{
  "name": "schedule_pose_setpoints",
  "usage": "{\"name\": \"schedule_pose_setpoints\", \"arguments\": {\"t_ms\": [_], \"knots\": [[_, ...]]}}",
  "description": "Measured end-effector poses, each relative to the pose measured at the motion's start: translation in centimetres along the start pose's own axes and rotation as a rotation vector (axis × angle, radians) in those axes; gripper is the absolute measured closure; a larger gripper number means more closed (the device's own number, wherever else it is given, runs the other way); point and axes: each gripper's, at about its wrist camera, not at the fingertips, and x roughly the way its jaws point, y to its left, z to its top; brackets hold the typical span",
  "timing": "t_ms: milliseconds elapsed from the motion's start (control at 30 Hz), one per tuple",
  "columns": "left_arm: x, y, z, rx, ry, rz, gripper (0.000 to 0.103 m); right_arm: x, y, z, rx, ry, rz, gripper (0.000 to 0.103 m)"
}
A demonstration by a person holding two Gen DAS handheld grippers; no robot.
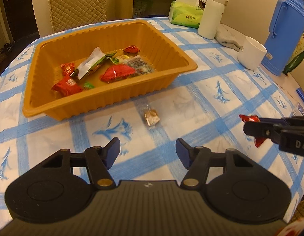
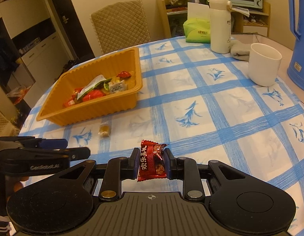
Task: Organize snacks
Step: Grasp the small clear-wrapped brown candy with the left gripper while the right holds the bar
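An orange plastic tray (image 1: pixel 167 39) (image 2: pixel 120 100) holds several wrapped snacks, mostly red, on the blue-checked tablecloth. A small clear-wrapped brown candy (image 1: pixel 151 116) (image 2: pixel 104 130) lies on the cloth just in front of the tray. My left gripper (image 1: pixel 148 152) is open and empty, a little short of that candy; it shows at the left of the right wrist view (image 2: pixel 73 147). My right gripper (image 2: pixel 151 162) is shut on a red candy packet (image 2: pixel 152 162) above the cloth; it shows at the right of the left wrist view (image 1: pixel 248 125) with the packet (image 1: pixel 249 118).
A white cup (image 1: pixel 251 53) (image 2: pixel 264 66), a white bottle (image 1: pixel 211 14) (image 2: pixel 220 24), a grey cloth (image 1: pixel 227 37), a green tissue pack (image 1: pixel 186 14) (image 2: pixel 197 30) and a blue jug (image 1: pixel 283 35) (image 2: pixel 299 39) stand at the far right. A quilted chair (image 2: pixel 120 25) stands behind the table.
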Motion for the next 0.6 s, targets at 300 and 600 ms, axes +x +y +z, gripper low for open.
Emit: {"name": "schedule_pose_setpoints", "arguments": {"t_ms": [300,600], "knots": [[3.2,-1.0,1.7,-0.002,-0.008,0.034,0.048,0.5,-1.9,1.2,0.035,-0.013,-0.015,0.077],[5.2,-1.1,2.6,-0.001,-0.004,0.068,0.061,0.9,-2.9,1.7,0.049,-0.01,-0.019,0.077]]}}
